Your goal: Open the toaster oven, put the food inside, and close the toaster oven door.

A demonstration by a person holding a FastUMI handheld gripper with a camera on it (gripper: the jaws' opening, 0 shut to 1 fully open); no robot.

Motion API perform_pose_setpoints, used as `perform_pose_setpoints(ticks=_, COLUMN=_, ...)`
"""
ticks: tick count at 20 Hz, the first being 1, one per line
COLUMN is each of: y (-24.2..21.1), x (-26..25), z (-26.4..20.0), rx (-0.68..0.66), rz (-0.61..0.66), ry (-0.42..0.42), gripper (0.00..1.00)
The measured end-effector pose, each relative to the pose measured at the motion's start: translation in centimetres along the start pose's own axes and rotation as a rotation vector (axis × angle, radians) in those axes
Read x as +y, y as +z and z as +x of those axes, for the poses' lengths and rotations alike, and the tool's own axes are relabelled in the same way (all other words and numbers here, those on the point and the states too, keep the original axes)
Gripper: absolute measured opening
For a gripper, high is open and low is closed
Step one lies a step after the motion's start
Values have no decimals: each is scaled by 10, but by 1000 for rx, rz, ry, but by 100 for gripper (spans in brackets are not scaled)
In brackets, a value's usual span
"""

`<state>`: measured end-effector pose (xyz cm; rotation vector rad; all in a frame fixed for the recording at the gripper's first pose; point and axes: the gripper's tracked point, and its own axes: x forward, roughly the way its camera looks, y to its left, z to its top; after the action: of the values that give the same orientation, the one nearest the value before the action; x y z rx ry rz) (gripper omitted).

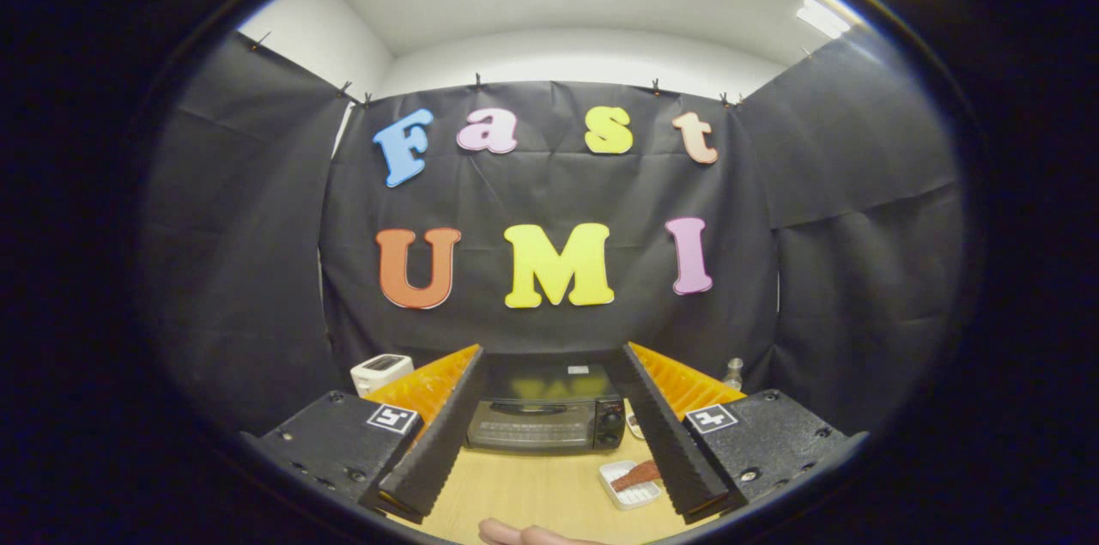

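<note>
A black toaster oven [544, 414] stands at the far side of the wooden table [524, 489], framed between my two fingers, its glass door shut and its knobs on the right side. A small white tray [629, 483] holding a reddish-brown strip of food [637, 474] lies on the table in front of the oven's right corner, close beside my right finger [661, 429]. My gripper [545, 356] is open wide and holds nothing. It hovers well short of the oven.
A white appliance [381, 372] stands to the left of the oven behind my left finger. A small clear bottle [733, 372] stands at the back right. A person's fingertips [524, 535] rest on the table's near edge.
</note>
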<state>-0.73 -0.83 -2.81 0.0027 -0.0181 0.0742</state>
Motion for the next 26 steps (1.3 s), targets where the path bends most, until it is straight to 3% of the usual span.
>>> perform_pose_setpoints(ticks=5, y=-29, x=-20, z=28, rx=31, rz=11, ry=-36, gripper=98)
perform_pose_setpoints(ticks=10, y=-67, x=-33, z=89, rx=108, rz=19, ry=-85, gripper=98)
perform_pose_setpoints(ticks=14, y=-106, x=-22, z=162, rx=206, rz=-7, ry=-71, gripper=98)
perform_pose_setpoints(ticks=19, y=-146, x=15, z=243, rx=285, rz=-6, ry=17, gripper=98)
perform_pose_setpoints(ticks=26, y=-227, x=32, z=303, rx=417, rz=-103, ry=-54, gripper=99)
